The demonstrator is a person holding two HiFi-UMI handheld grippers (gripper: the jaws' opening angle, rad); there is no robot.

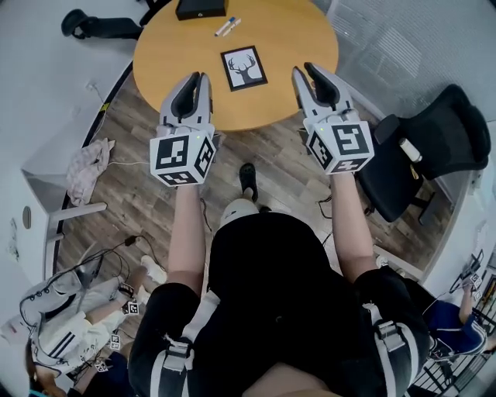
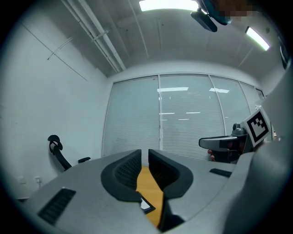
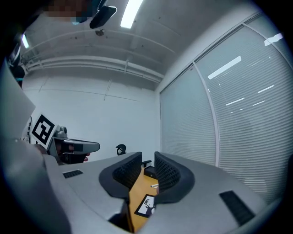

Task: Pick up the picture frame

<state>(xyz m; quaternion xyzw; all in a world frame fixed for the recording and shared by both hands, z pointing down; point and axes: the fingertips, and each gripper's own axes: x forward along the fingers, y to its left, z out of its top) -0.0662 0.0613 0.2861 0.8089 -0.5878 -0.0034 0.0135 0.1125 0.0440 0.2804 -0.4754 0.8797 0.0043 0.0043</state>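
Both grippers are over the near edge of the round wooden table (image 1: 287, 39). The left gripper (image 1: 200, 77) has its jaws clenched together on nothing, and the right gripper (image 1: 304, 70) has its jaws parted and empty. The picture frame (image 1: 244, 68), black with a deer-head silhouette on white, lies flat on the table, with the left gripper at its 9 o'clock and the right at its 3 o'clock, neither touching. Two pens (image 1: 227, 27) lie at the frame's 12 o'clock and a black box (image 1: 200, 8) at 11 o'clock; each gripper's cube (image 1: 183, 159) carries black-and-white square markers.
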